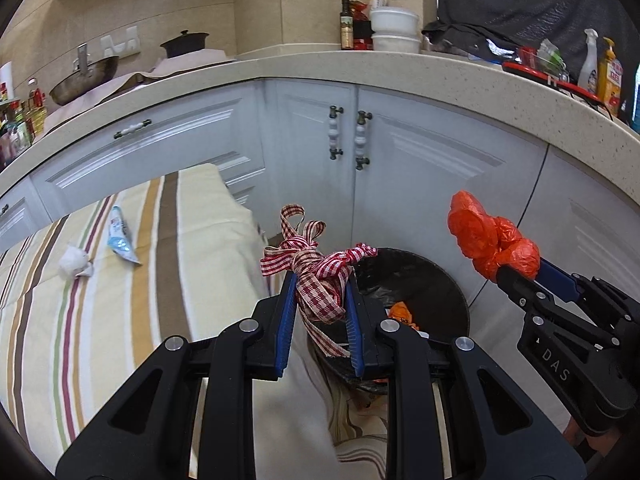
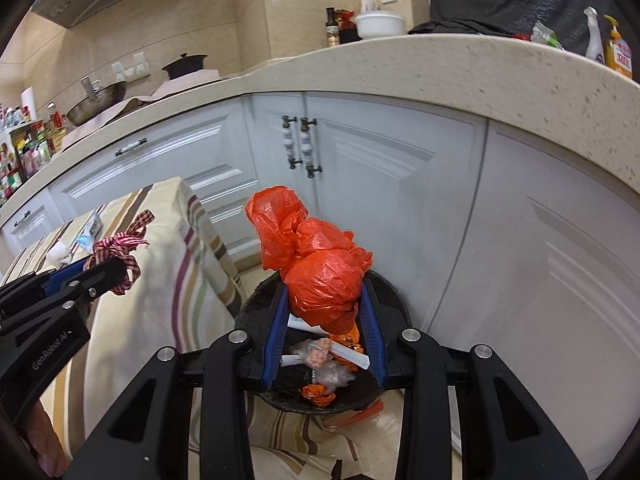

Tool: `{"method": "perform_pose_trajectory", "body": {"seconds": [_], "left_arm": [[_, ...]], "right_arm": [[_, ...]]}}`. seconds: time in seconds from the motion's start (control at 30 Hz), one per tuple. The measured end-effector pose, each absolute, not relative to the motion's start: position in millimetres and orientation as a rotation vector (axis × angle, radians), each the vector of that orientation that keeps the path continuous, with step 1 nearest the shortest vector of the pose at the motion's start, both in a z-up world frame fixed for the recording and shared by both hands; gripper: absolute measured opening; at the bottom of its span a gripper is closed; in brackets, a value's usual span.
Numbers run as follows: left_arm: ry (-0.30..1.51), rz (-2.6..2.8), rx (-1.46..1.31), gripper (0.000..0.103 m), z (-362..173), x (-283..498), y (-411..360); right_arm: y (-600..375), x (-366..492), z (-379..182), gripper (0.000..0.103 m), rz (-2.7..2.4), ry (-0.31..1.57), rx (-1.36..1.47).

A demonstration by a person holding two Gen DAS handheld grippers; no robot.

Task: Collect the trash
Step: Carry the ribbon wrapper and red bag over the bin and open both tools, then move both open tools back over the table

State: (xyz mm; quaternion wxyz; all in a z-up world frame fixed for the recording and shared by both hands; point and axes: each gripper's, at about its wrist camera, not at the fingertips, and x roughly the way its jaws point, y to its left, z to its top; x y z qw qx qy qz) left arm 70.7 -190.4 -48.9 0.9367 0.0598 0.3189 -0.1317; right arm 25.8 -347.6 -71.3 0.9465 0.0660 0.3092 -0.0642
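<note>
My left gripper (image 1: pixel 320 280) is shut on a red-and-white checked ribbon (image 1: pixel 316 264), held beside the table's right edge, just left of a black bin (image 1: pixel 448 292) on the floor. My right gripper (image 2: pixel 325 284) is shut on a crumpled orange plastic bag (image 2: pixel 320 264) and hangs over the bin (image 2: pixel 256 300), which holds wrappers and orange scraps. In the left wrist view the right gripper (image 1: pixel 520 272) and its orange bag (image 1: pixel 488 236) show at the right. On the striped tablecloth (image 1: pixel 100 300) lie a white tissue ball (image 1: pixel 74 264) and a blue-white tube (image 1: pixel 122 236).
White cabinet doors (image 1: pixel 400 152) with ceramic handles stand right behind the bin. A speckled counter (image 1: pixel 320 64) above carries a bottle, white bowls, a wok and spray bottles. The tablecloth hangs down beside the bin (image 2: pixel 168 280).
</note>
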Motion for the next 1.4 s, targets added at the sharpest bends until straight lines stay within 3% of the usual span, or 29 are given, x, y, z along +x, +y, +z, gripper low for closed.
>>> {"method": "perform_pose_trajectory", "body": {"seconds": [0.47,0.53,0.57,0.6,0.63,1.13,1.4], "left_arm": [[0.642,-0.286,0.153,0.023,-60,92,-230],[0.639,-0.283,0.153,0.029,-61,97,-235],[0.642,-0.282,0.156,0.035,-61,100,-238],[0.641,-0.279,0.157,0.051,-62,102,-239],[0.634,-0.277,0.155,0.056,-61,103,-240],[0.621,-0.234,0.122,0.067,-44,97,-213],[0.605,-0.170,0.082,0.068,-28,88,-173]], "right_arm": [[-370,43,-80,0.036,-0.155,0.622,0.160],[-373,49,-82,0.041,-0.149,0.621,0.162],[-374,52,-84,0.055,-0.157,0.616,0.164],[-375,52,-85,0.060,-0.171,0.609,0.165],[-377,54,-86,0.061,-0.182,0.605,0.171],[-370,43,-65,0.063,-0.180,0.566,0.181],[-343,42,-49,0.066,-0.130,0.537,0.162]]}}
